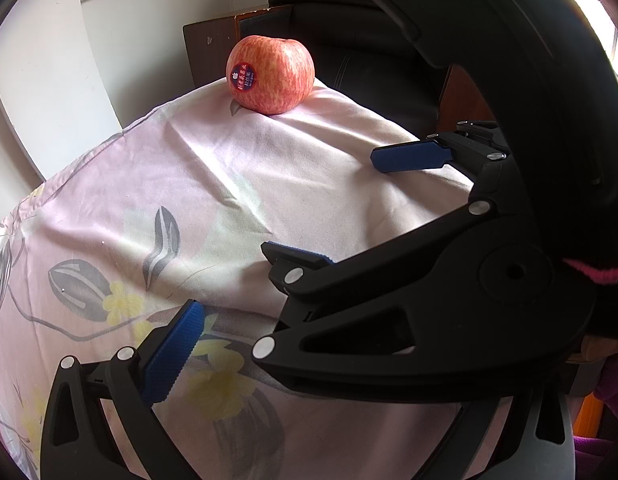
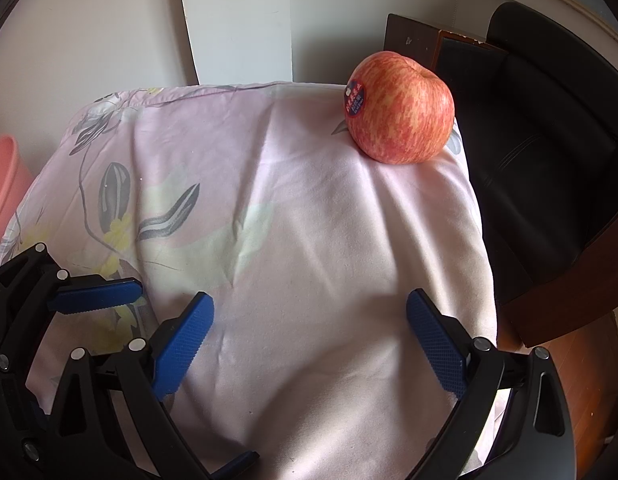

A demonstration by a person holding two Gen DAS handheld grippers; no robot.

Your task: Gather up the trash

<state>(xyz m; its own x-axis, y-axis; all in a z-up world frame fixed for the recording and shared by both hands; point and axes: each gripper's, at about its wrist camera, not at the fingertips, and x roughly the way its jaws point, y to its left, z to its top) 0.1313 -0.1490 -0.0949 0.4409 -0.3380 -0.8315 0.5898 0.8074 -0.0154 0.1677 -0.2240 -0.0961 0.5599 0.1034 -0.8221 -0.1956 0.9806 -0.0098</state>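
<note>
Right gripper (image 2: 309, 340): black plastic linkage arms, silver round rivets at the joints, blue knurled pads (image 2: 437, 346) with toothed edges. Left gripper (image 2: 97, 292): the same build is seen. A pink knitted cuff (image 1: 589, 274) is glimpsed behind the right gripper's body

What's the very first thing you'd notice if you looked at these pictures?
The big red apple with a round dark sticker, sitting alone at the far corner of the pink flowery cloth, right by the black chair. Next, the blue-tipped right tongs, wide open and holding nothing, low over the near part of the cloth. The left tongs are beside them, also open.
</note>
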